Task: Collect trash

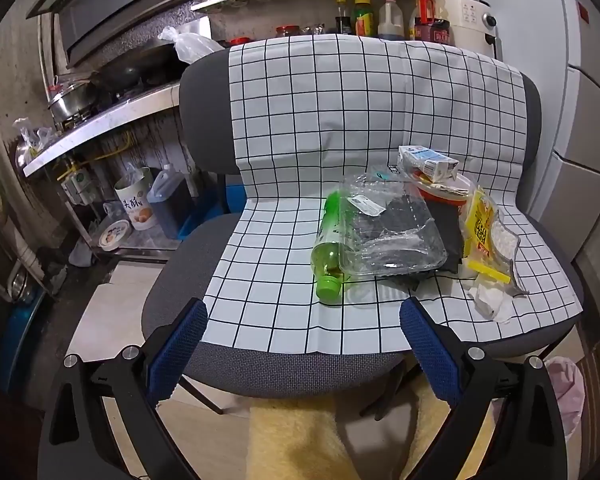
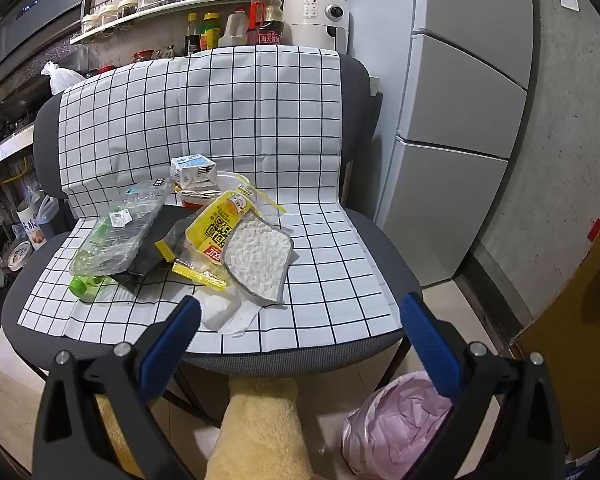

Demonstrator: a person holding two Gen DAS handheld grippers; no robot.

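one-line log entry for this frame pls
phase: pre-grasp | left gripper: open, empty | right gripper: open, empty | trash: green bottle, yellow packet on chair cloth | pink-lined bin: floor

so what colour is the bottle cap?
Bright green, like the bottle itself. The cap shows best in the left wrist view.
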